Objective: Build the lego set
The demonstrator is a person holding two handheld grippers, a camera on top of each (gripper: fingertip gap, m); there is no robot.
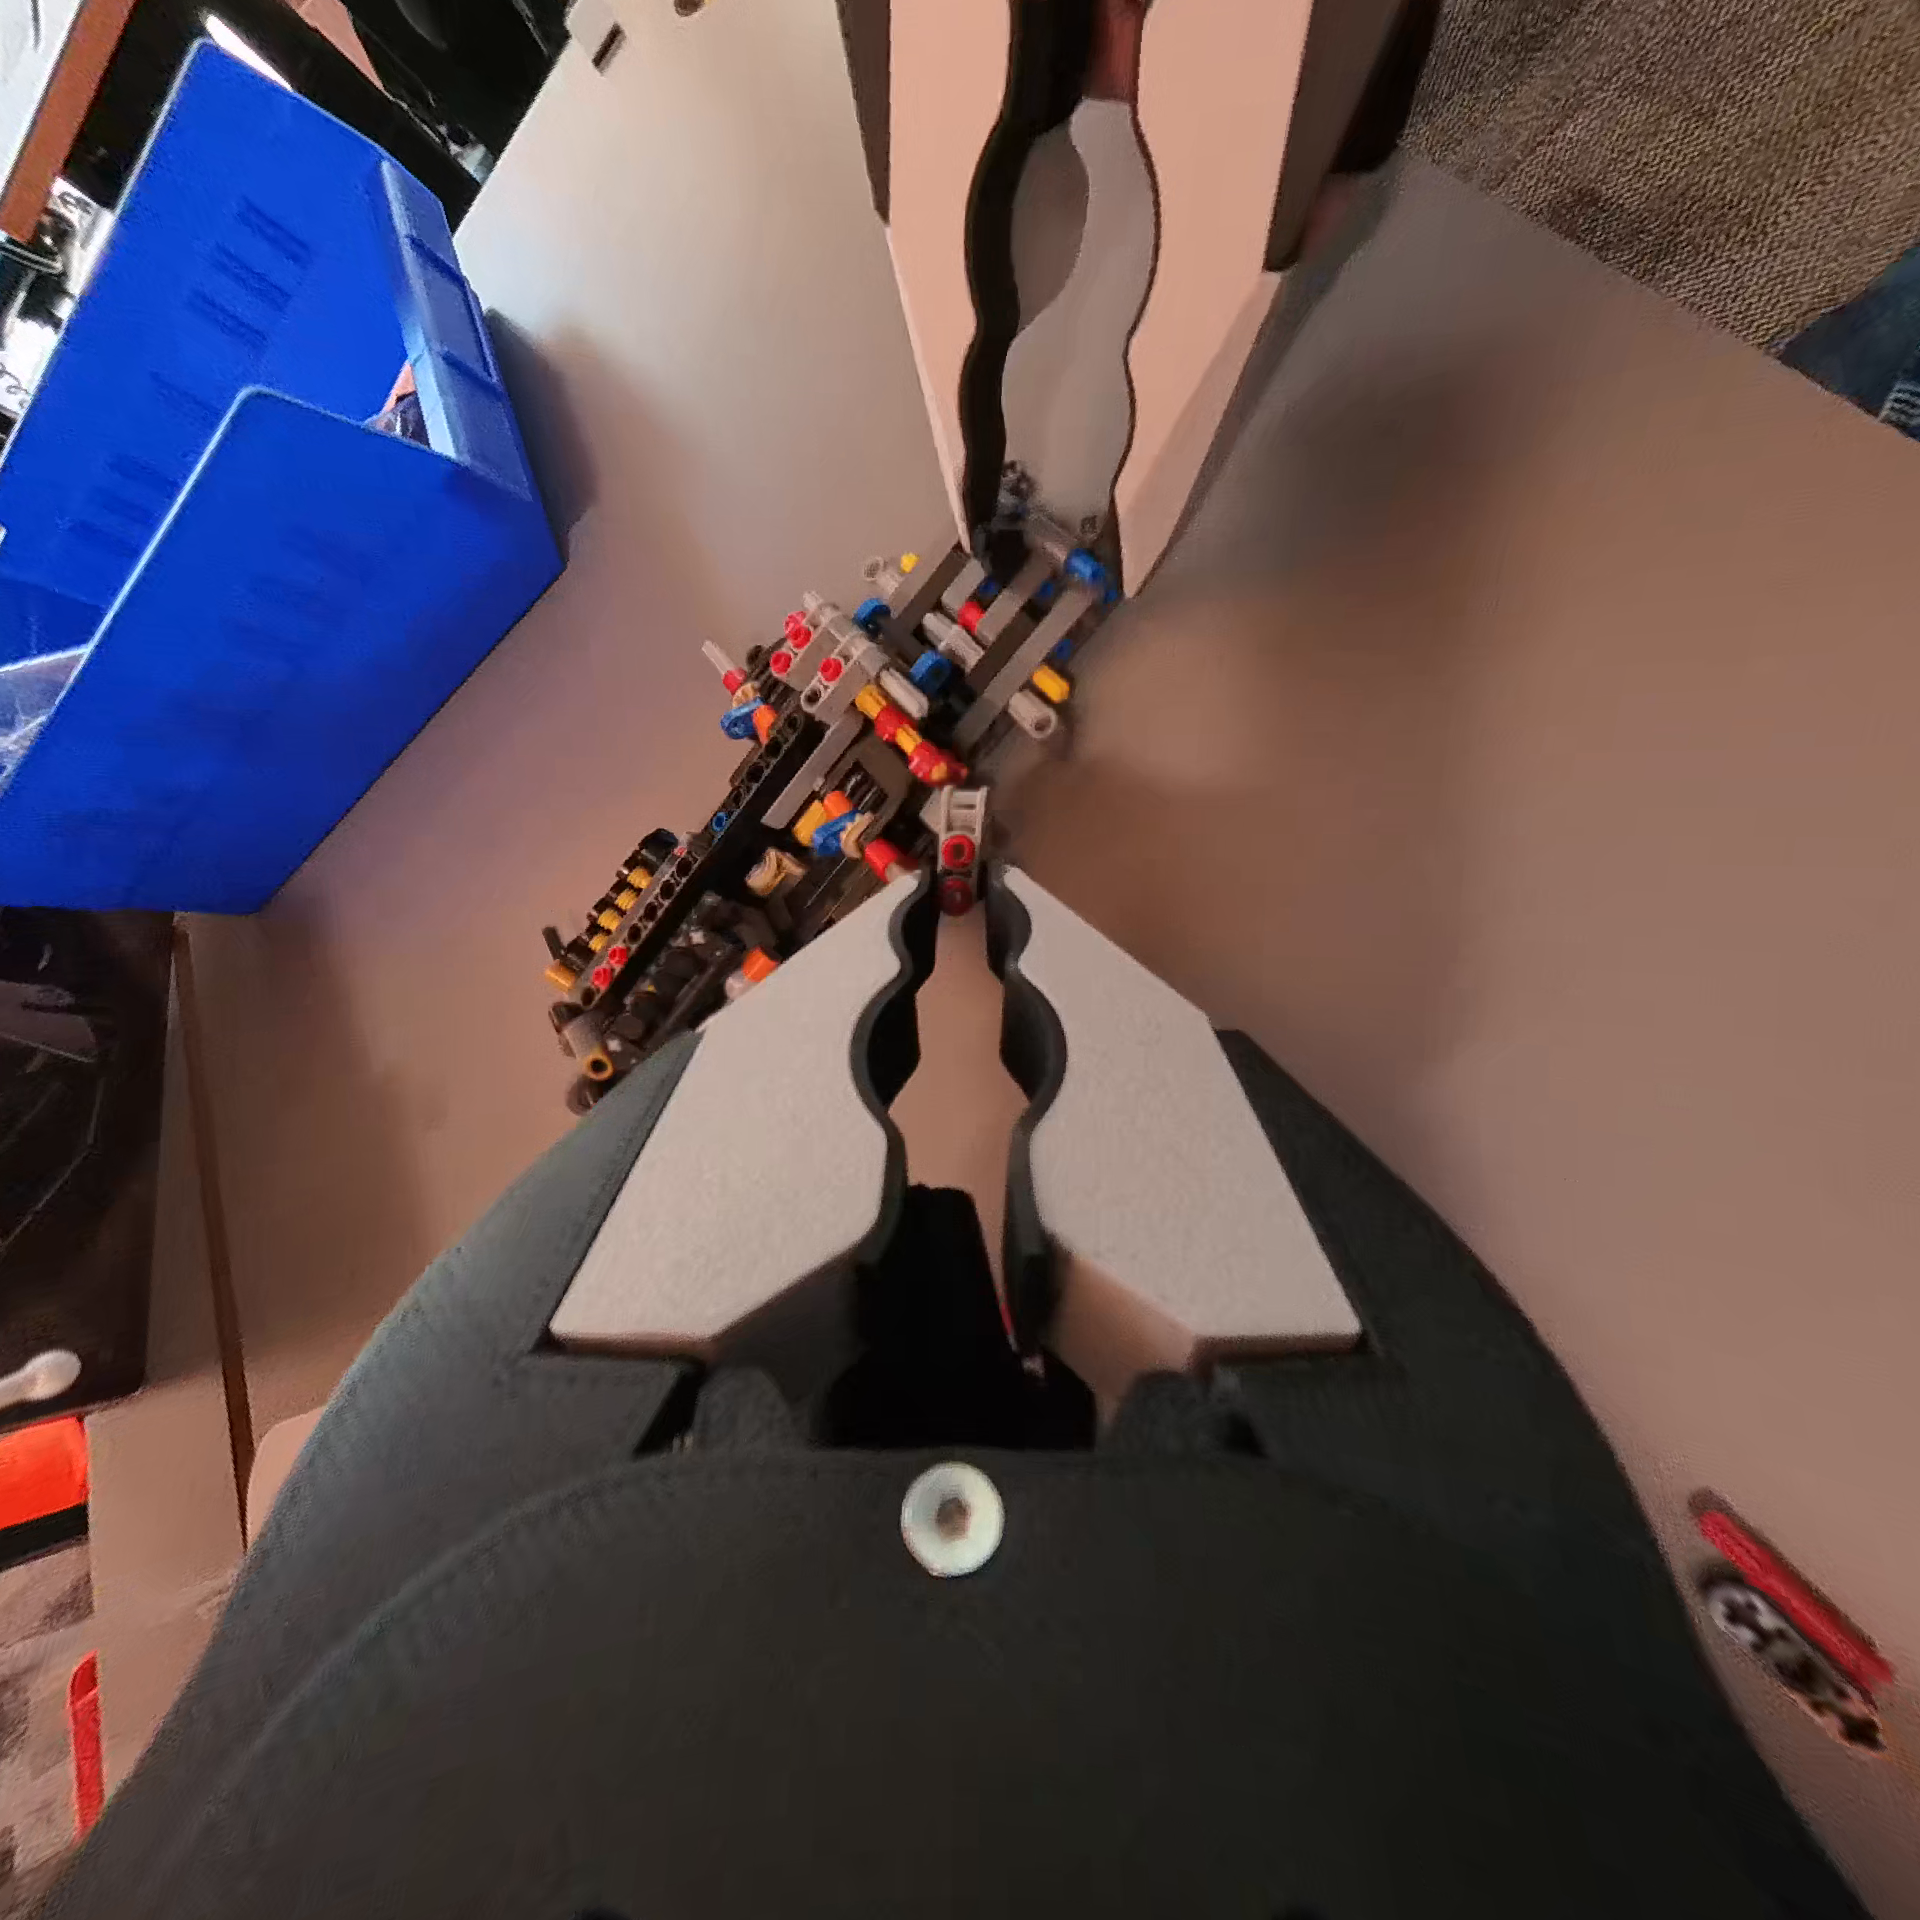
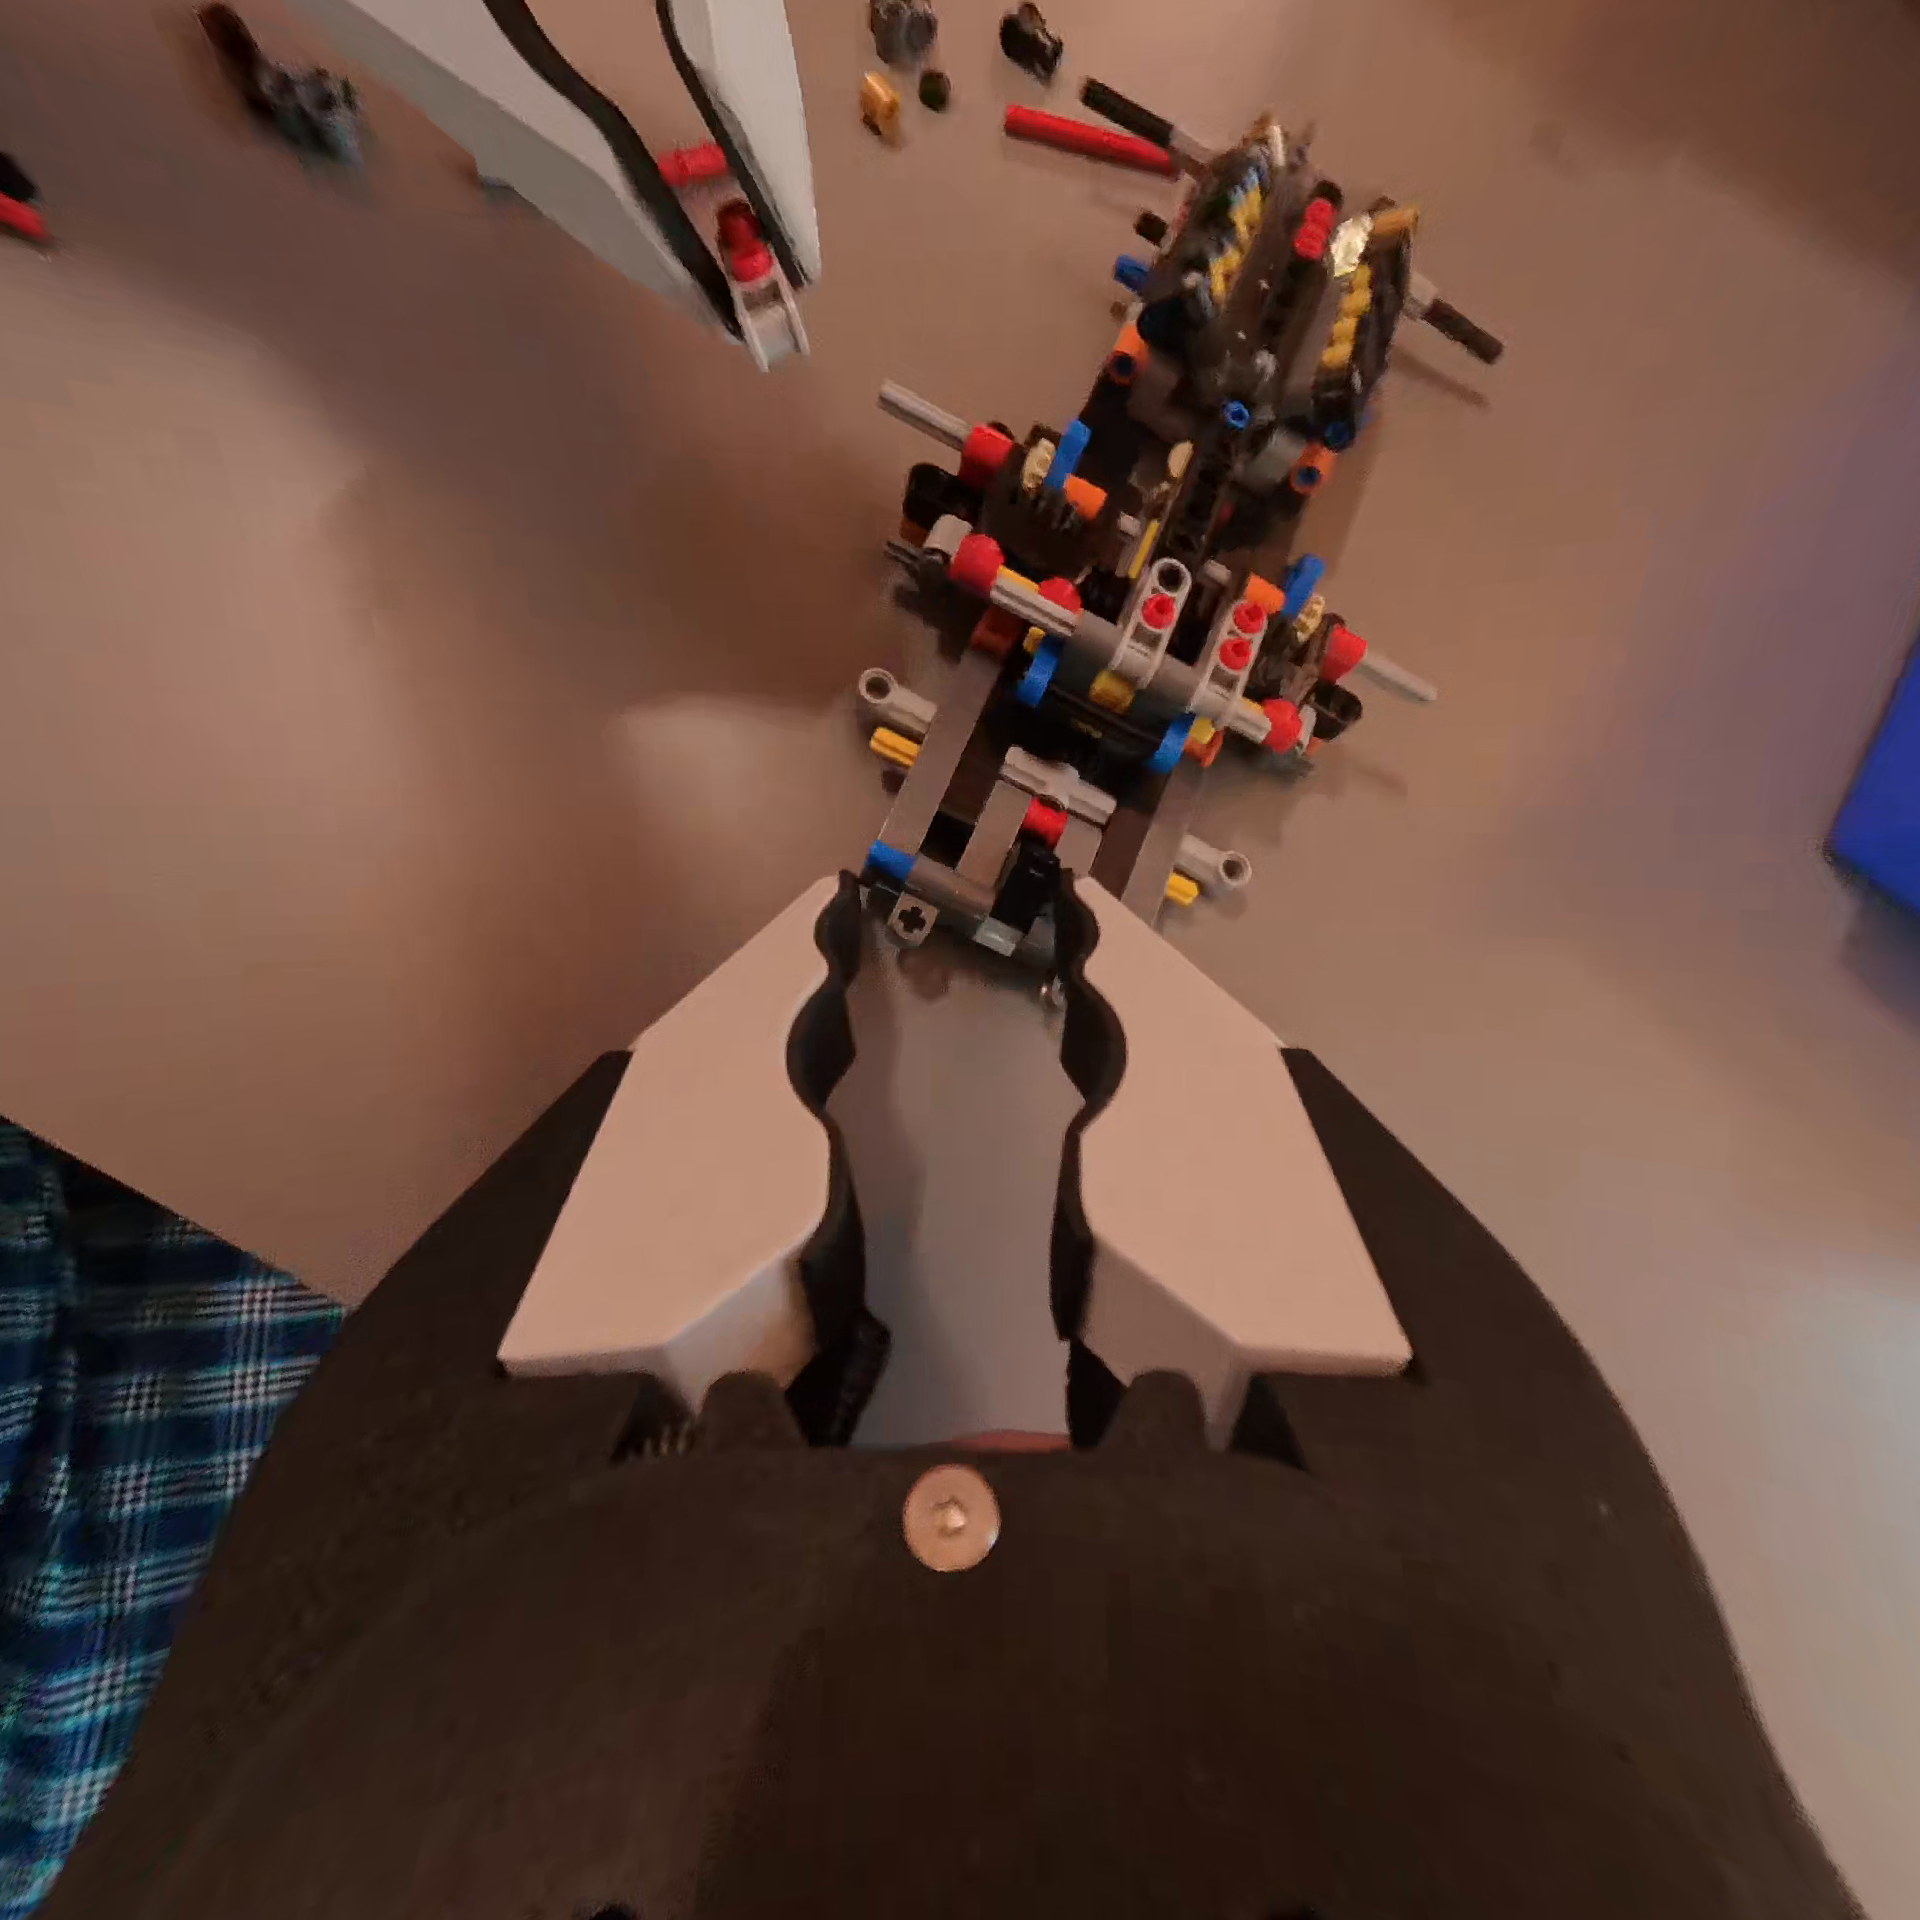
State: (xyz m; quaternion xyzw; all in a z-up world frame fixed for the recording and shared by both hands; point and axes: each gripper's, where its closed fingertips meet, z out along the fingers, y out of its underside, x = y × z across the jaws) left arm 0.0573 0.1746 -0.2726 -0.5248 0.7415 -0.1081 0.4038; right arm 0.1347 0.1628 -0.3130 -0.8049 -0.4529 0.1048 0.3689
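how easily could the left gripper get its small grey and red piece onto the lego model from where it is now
Probably easily: the left gripper holds the grey and red piece right beside the lego model, nothing between them. The right gripper grips the far end.

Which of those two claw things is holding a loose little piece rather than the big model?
The left gripper: it pinches a small grey connector with red pins, while the right gripper clamps the big model's end.

Left wrist camera sits low behind its own fingers (image 1: 961, 1039), looking along the tan tabletop (image 1: 1455, 831), close to the side of the Lego chassis (image 1: 831, 769). Right wrist camera looks steeply down, right at the chassis's near end (image 2: 1132, 623). Both views share that chassis, and each catches the opposite gripper.
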